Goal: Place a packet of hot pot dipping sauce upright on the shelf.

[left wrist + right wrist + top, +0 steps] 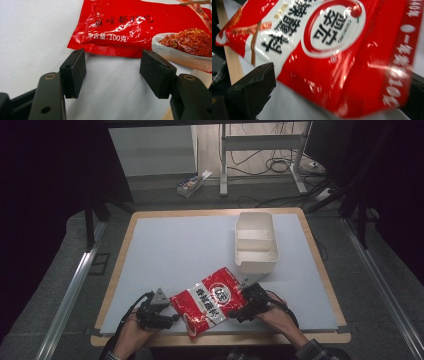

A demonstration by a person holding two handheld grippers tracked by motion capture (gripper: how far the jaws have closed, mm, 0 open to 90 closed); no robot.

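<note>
A red and white snack packet (pixel 210 302) lies slanted near the table's front edge. My left gripper (pixel 167 317) is at its lower left corner. In the left gripper view the jaws of the left gripper (pixel 112 65) stand open, with the packet's sealed edge (pixel 112 50) just beyond the tips and only bare white mat between them. My right gripper (pixel 241 311) is at the packet's right side. In the right gripper view the packet (pixel 332 50) looms close and blurred over the wide-apart jaws of the right gripper (pixel 339 82); the right jaw is mostly hidden behind it.
A white divided bin (pixel 256 242) stands at the back right of the white mat (pixel 175 250), just beyond the packet's top corner. The wooden table edge (pixel 220 339) runs close under both hands. The floor behind holds cables, a desk frame and a small box (pixel 191 184).
</note>
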